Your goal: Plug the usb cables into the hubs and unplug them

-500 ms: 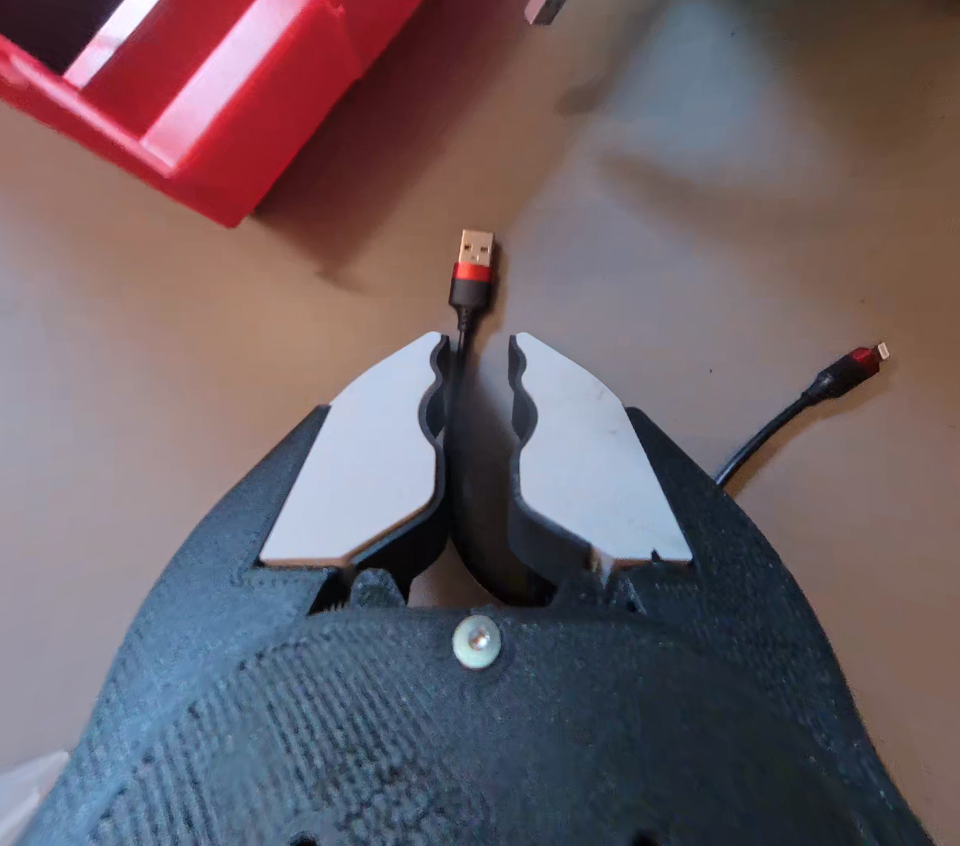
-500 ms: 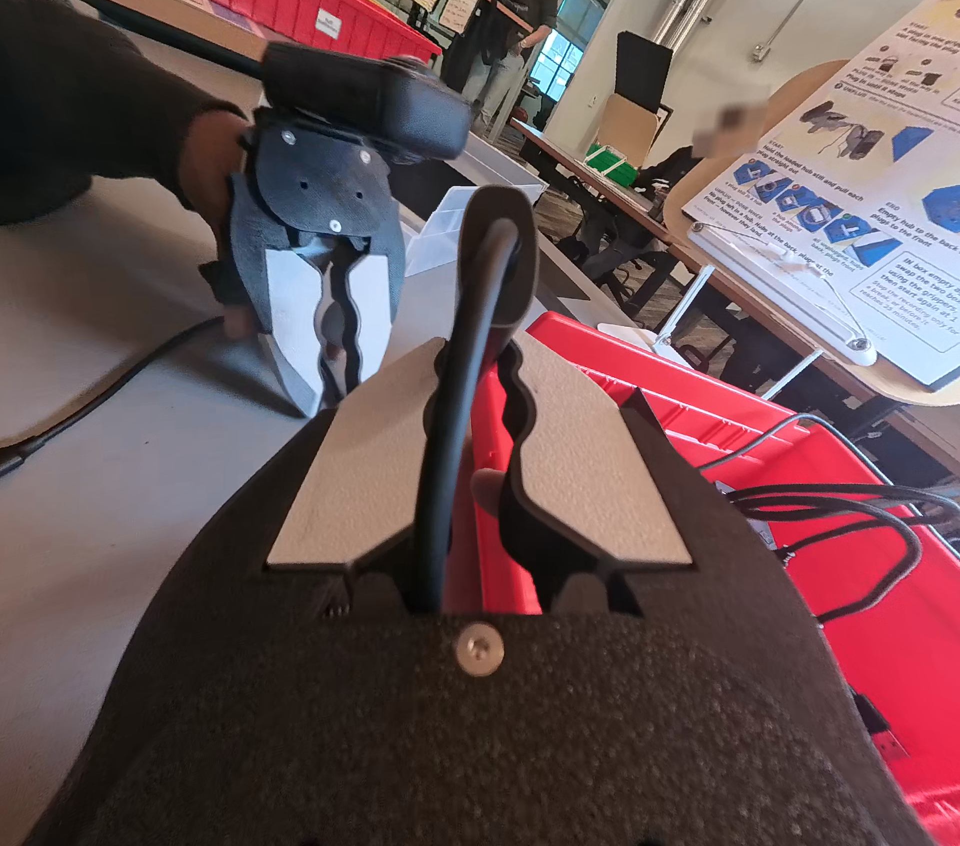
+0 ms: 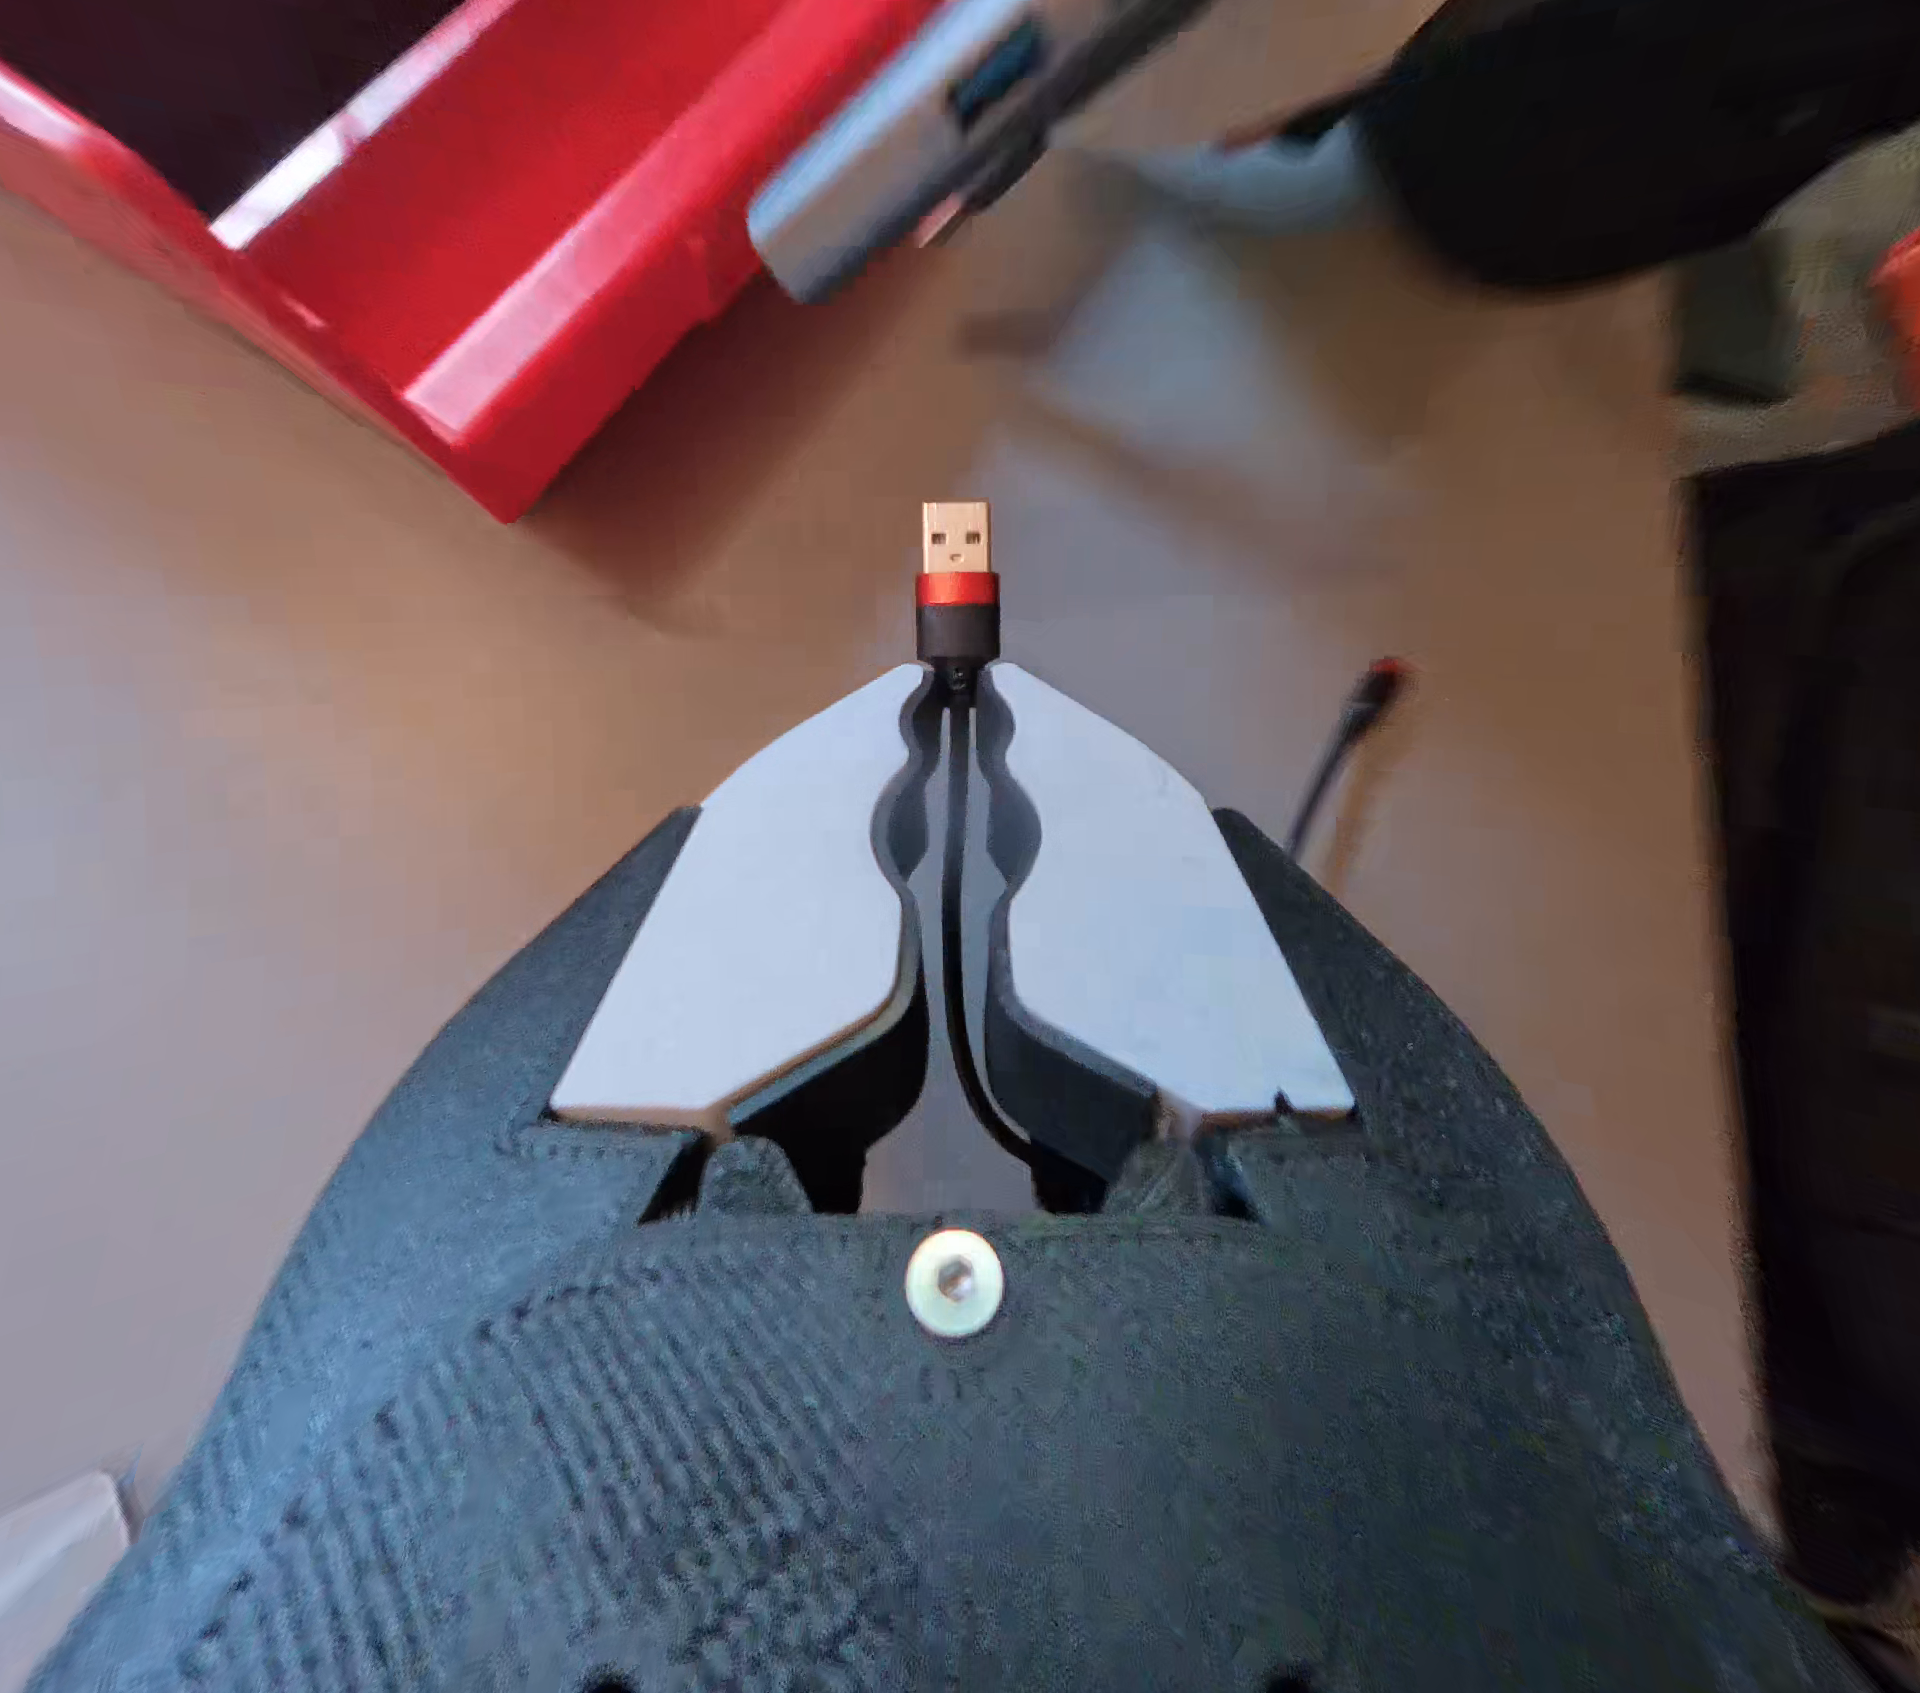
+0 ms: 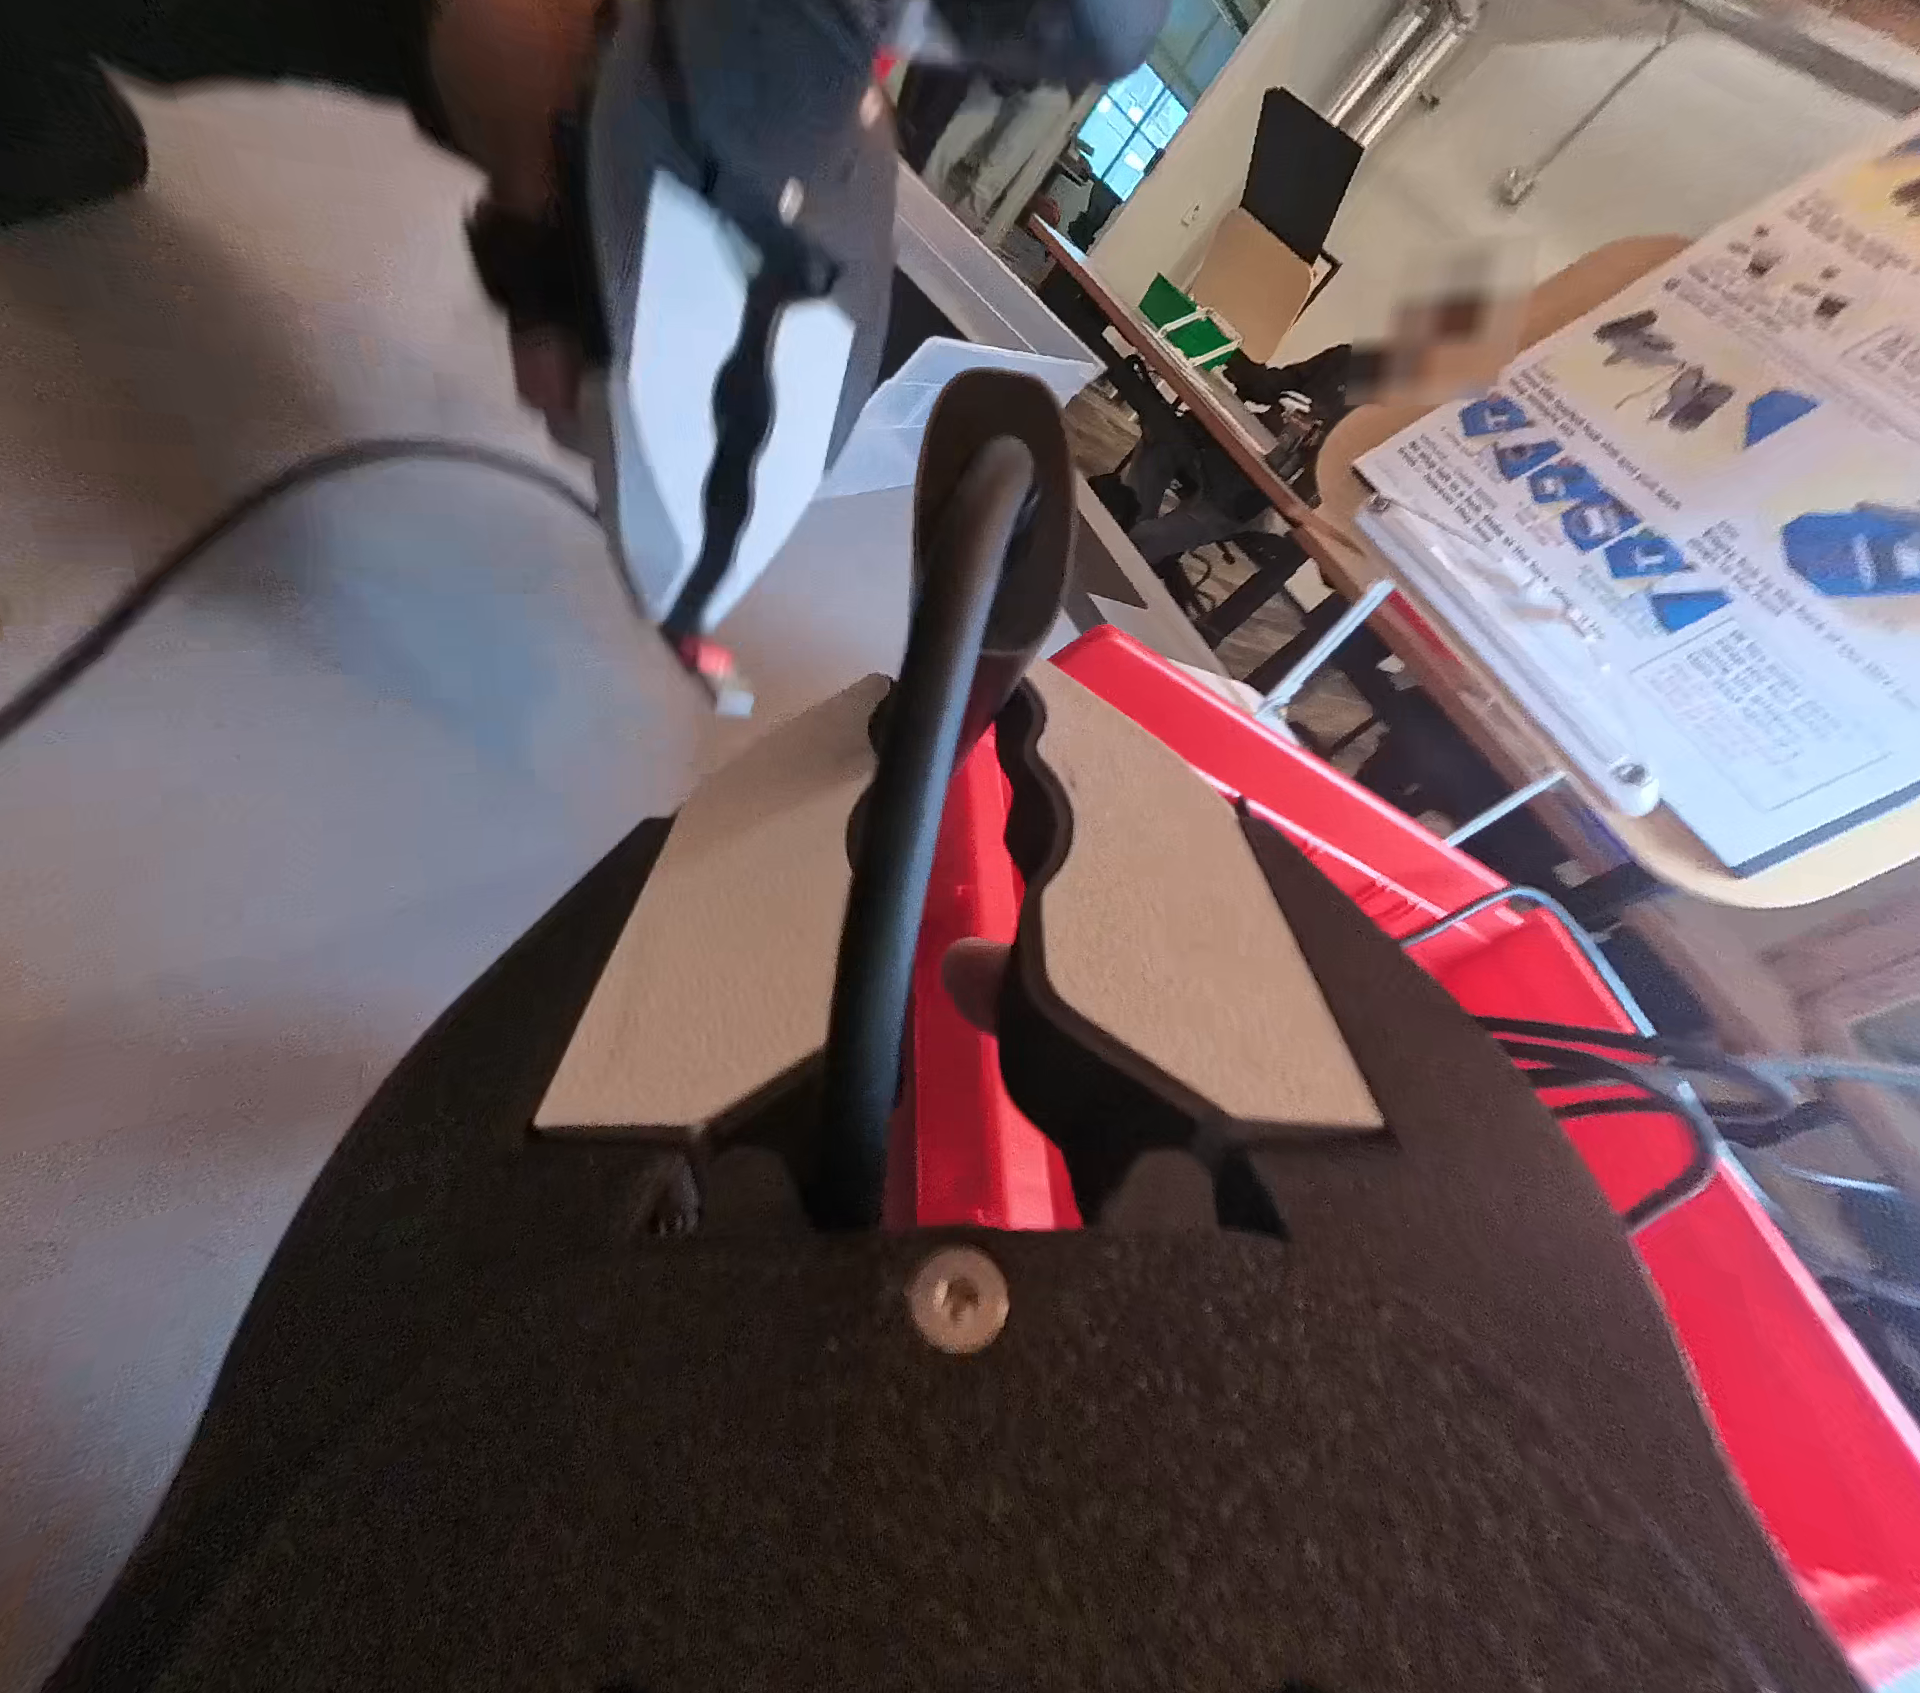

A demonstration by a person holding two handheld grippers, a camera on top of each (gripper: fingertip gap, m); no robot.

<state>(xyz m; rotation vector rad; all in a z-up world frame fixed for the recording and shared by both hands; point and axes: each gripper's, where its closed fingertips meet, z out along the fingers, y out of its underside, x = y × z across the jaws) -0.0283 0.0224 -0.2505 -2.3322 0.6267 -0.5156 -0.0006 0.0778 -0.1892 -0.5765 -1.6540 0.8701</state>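
In the left wrist view my left gripper is shut on a black cable just behind its red-and-black USB plug, which sticks straight out past the fingertips above the tan table. A grey hub with dark ports hangs blurred at the top, a little beyond the plug and apart from it. In the right wrist view my right gripper is shut on that hub, seen end-on, and the hub's black cord runs back between the fingers. The left gripper and the plug show at upper left.
A red bin stands on the table just left of the hub; it also shows in the right wrist view with cables in it. The cable's other small plug lies to the right. An instruction board stands at far right.
My left gripper has shut on the cable and holds the plug centred and raised. The hub in my right gripper has moved in close to the plug.
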